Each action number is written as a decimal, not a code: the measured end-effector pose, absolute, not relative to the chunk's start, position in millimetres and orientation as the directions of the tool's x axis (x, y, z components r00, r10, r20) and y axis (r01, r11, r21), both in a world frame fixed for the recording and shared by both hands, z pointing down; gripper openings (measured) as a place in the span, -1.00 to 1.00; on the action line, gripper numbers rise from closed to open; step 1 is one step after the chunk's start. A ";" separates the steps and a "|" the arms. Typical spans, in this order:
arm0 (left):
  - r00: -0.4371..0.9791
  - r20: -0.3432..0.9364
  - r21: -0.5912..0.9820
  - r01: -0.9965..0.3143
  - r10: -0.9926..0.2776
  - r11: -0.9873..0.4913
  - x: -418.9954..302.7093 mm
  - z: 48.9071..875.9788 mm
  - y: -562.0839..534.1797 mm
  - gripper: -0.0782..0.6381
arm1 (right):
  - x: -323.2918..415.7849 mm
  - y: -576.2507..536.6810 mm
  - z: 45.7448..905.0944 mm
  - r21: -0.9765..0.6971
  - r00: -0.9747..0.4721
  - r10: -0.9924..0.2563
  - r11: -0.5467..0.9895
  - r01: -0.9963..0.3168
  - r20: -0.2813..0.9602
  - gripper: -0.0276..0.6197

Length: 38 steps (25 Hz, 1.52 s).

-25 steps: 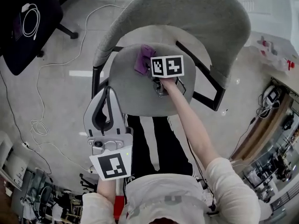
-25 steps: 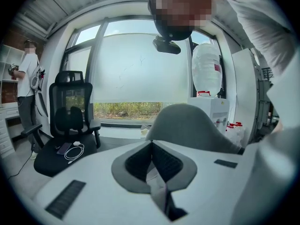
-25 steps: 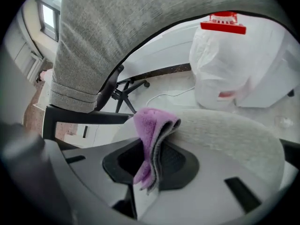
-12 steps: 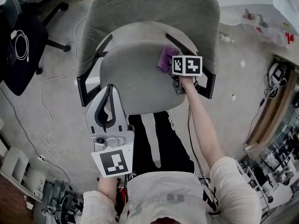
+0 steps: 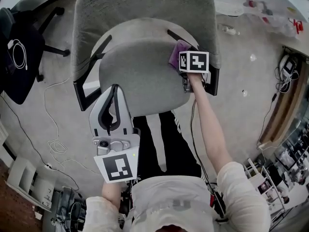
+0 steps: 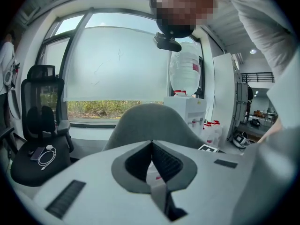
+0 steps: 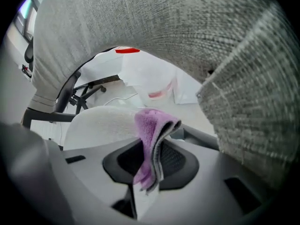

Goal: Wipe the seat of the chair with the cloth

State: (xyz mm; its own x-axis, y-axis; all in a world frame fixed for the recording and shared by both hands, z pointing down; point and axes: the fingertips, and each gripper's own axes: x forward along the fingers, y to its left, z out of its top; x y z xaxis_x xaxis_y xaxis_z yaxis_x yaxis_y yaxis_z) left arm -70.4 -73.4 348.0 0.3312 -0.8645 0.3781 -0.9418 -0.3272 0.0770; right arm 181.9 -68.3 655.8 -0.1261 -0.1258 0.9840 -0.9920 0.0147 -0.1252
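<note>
The right gripper (image 5: 179, 61) is clamped on a folded purple cloth (image 5: 175, 53) at the far right corner of the chair's seat (image 5: 135, 79), in the upper right of the head view, just below the backrest (image 5: 145, 11). In the right gripper view the cloth (image 7: 152, 135) stands pinched between the closed jaws and points ahead toward the backrest (image 7: 197, 36). Whether it presses on the seat cannot be told. Nearly all of the seat lies left of and below the cloth in the frame, so the coming stroke would likely sweep leftward and back toward the person. The left gripper (image 5: 113, 94), its jaws together on nothing, hangs at the seat's front edge, lower left, farther from the cloth.
</note>
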 end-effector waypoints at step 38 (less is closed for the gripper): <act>-0.076 0.455 -0.019 -0.997 -0.887 0.075 -231.3 381.3 12.6 -0.75 | -180.6 29.6 657.1 -0.698 -0.700 0.110 0.276 -0.661 0.706 -0.64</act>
